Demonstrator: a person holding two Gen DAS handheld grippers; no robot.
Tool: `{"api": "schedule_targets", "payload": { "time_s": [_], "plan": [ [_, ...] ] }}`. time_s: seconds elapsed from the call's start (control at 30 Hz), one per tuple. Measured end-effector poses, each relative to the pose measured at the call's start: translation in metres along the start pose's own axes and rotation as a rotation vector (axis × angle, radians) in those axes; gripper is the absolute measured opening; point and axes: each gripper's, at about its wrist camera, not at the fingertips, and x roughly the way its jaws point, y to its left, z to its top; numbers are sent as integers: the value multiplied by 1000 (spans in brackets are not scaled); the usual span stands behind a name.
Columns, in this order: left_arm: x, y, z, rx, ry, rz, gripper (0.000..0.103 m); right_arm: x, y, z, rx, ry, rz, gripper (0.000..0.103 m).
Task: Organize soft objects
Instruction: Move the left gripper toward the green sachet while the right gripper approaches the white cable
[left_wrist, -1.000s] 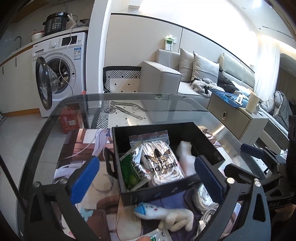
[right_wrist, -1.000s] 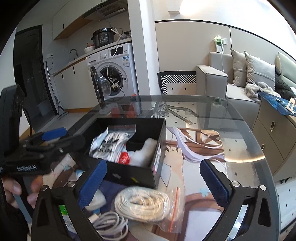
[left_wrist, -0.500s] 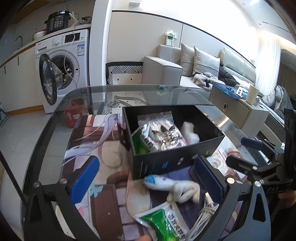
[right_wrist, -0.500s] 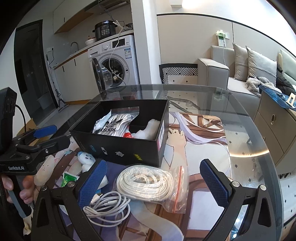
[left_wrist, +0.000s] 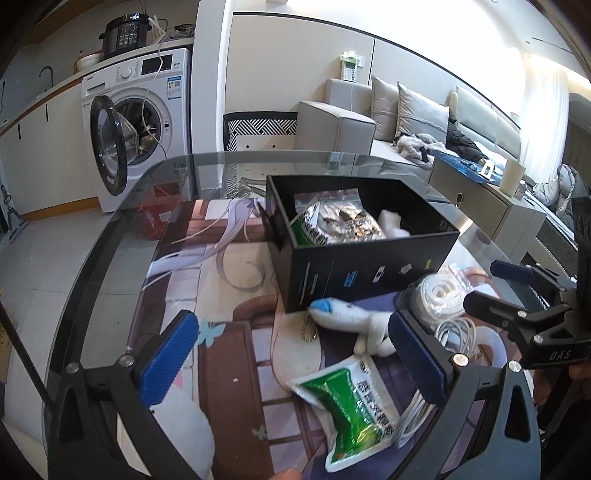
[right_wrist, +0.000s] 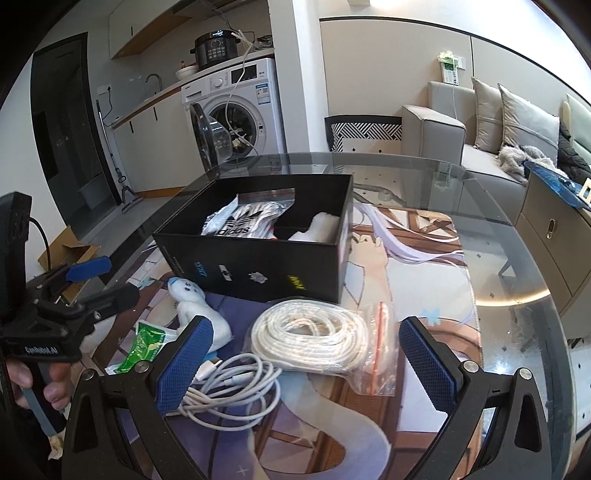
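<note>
A: Hovering over the tabletop (right_wrist: 517, 258), both tongs are gaping wide, gripping nothing: left tongs (left_wrist: 291, 363), right tongs (right_wrist: 306, 363).

B: And the soft things?

A: The plush (left_wrist: 354, 319) is lying against the box (left_wrist: 369, 273); the green packet (left_wrist: 351, 402) is sitting just beside it. The bagged cord (right_wrist: 314, 336) is resting near the box front, touching the loose cable (right_wrist: 229, 387).

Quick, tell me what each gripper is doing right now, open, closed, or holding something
Left gripper: open, holding nothing.
Right gripper: open, holding nothing.
</note>
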Motion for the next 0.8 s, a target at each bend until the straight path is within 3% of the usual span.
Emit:
{"api": "schedule_targets", "payload": {
  "time_s": [0.8],
  "plan": [
    [23, -20, -21, 56, 155, -59, 103, 17, -8, -6, 57, 79, -2, 102]
  ]
}}
